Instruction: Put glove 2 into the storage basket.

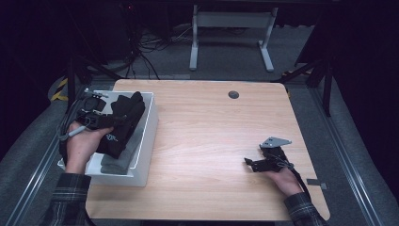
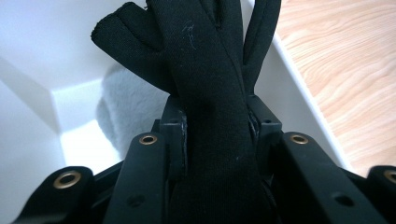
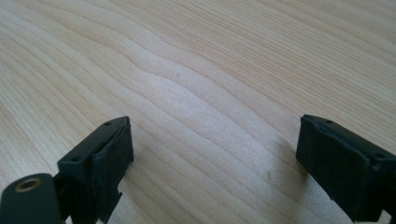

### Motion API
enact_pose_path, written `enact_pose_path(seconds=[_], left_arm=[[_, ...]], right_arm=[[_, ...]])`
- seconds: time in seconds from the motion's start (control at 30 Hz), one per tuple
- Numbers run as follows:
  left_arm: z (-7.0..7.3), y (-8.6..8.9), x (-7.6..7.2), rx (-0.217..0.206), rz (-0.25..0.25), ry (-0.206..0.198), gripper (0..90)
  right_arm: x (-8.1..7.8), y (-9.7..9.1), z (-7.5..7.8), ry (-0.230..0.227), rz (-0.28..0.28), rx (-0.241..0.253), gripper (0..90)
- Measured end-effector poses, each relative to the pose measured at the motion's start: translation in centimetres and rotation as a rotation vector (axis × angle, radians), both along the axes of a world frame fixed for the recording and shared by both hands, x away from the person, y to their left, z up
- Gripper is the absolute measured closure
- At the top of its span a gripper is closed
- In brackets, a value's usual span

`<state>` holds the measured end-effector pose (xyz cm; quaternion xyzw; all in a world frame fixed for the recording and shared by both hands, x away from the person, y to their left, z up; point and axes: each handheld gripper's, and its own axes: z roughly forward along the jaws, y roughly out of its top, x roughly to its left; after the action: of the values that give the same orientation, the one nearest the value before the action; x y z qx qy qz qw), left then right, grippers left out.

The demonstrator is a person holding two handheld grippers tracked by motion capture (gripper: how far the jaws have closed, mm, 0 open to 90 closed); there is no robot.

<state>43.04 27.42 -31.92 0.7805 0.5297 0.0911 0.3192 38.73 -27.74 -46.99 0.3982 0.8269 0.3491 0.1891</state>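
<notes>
A black fabric glove [image 1: 123, 123] hangs over the white bin [image 1: 149, 117] at the table's left side. My left gripper [image 1: 113, 120] is shut on it; in the left gripper view the black cloth [image 2: 212, 116] is pinched between the two pads, its fingers fanning out above. Grey fleecy cloth [image 2: 126, 105] lies inside the bin below. My right gripper [image 1: 249, 163] rests on the table at the front right, open, its pads [image 3: 112, 156] wide apart over bare wood.
The wooden table [image 1: 211, 132] has a round grommet hole [image 1: 233, 94] near its far edge. Beyond it a white desk frame [image 1: 230, 33] and cables stand on the dark floor. A metal rail [image 1: 348, 160] runs along the right.
</notes>
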Motion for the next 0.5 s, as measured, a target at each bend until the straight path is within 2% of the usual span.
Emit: enact_pose_path(seconds=[0.07,0.17,0.27,0.4,0.5], left_arm=[[-0.5,0.1,0.2,-0.003,0.005,0.011,66.4],[-2.6,0.4,1.3,-0.002,0.025,0.050,66.0],[-3.9,0.6,1.8,-0.005,0.030,0.084,65.4],[-5.6,0.7,2.5,0.047,0.045,0.119,62.5],[-6.5,0.9,2.8,0.049,0.053,0.133,57.5]], right_arm=[[0.0,0.0,0.0,0.000,0.000,0.000,11.4],[0.0,0.0,0.0,-0.002,0.000,-0.001,11.3],[0.0,0.0,0.0,-0.002,-0.001,-0.001,11.3],[0.0,0.0,0.0,-0.002,-0.001,-0.001,11.3],[0.0,0.0,0.0,-0.002,-0.002,-0.001,11.2]])
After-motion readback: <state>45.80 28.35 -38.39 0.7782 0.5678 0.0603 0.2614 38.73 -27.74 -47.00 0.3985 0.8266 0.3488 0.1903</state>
